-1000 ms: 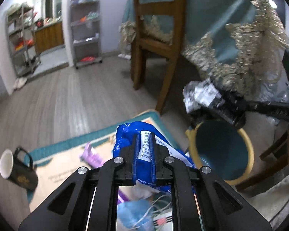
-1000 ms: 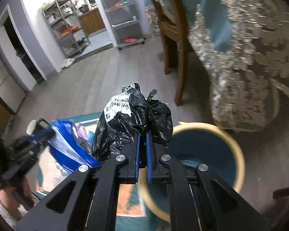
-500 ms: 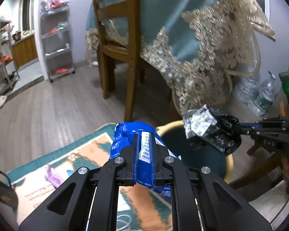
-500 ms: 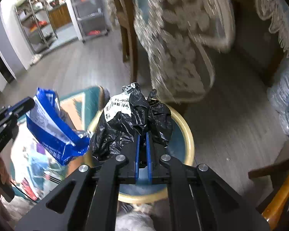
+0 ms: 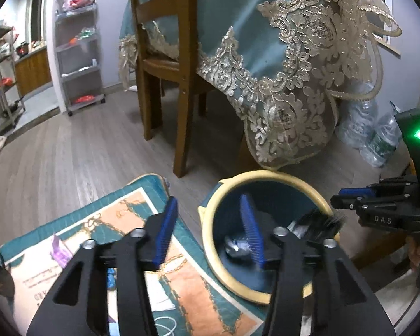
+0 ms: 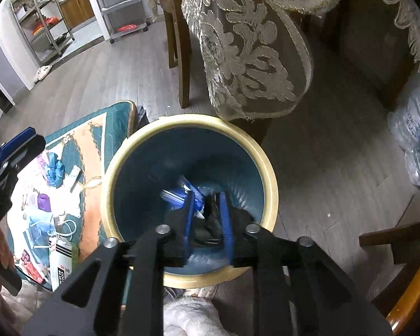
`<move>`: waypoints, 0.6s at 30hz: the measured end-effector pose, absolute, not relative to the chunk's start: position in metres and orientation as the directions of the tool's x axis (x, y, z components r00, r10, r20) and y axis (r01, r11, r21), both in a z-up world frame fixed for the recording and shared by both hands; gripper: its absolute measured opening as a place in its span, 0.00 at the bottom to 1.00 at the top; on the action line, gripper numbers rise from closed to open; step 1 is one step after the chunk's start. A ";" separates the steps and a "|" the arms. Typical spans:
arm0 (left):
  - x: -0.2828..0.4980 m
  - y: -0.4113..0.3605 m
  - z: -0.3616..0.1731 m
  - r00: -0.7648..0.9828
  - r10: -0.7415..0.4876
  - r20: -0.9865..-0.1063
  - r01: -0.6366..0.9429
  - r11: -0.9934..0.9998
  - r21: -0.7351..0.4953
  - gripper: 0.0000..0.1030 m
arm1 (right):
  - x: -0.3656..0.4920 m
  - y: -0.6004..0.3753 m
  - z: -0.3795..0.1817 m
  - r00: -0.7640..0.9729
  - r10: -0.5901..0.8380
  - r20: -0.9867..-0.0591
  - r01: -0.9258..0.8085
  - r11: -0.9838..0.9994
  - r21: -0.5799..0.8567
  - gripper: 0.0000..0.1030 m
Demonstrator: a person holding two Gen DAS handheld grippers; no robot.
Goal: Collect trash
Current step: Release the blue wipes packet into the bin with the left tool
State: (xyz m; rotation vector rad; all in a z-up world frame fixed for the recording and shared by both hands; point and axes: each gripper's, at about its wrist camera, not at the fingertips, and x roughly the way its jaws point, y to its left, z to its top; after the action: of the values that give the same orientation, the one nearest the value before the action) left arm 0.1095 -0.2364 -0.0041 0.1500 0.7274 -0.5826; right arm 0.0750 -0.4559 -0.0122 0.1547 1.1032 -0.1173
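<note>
Both grippers hang over the teal bin (image 6: 268, 173) with the cream rim, which stands on the floor at the corner of the patterned mat (image 5: 182, 277). The left gripper (image 5: 208, 228) has just been opening; its jaws stand wide and empty. The right gripper (image 6: 207, 218) has just parted narrowly, the black bag (image 6: 207, 229) loose between its pads. The blue wrapper (image 6: 182, 193) lies in the bin's bottom.

Grey wood-plank floor (image 5: 78, 151) carries a teal-and-orange mat (image 6: 93, 151) strewn with litter, left of the right claw (image 6: 207, 215), and a yellow-rimmed teal bin (image 6: 266, 165) directly beneath it.
</note>
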 end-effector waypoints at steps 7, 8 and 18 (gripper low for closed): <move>0.105 -0.228 0.000 0.616 -0.427 -0.662 0.537 0.842 -0.042 0.88 | 0.079 -0.449 -0.005 0.470 -0.016 -0.882 0.160 0.985 0.068 0.55; 0.105 -0.227 0.001 0.623 -0.418 -0.662 0.534 0.845 -0.031 0.90 | 0.078 -0.448 -0.003 0.476 -0.015 -0.879 0.160 0.985 0.070 0.61; 0.097 -0.199 -0.002 0.654 -0.308 -0.691 0.475 0.878 0.058 0.93 | 0.074 -0.419 0.021 0.572 -0.008 -0.820 0.125 0.989 0.077 0.83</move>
State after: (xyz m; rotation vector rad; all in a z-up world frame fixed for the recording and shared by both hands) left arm 0.0971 -0.1991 -0.0019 0.2435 0.7342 -0.4486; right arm 0.0740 -0.4189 0.0207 0.1313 0.9595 -0.0781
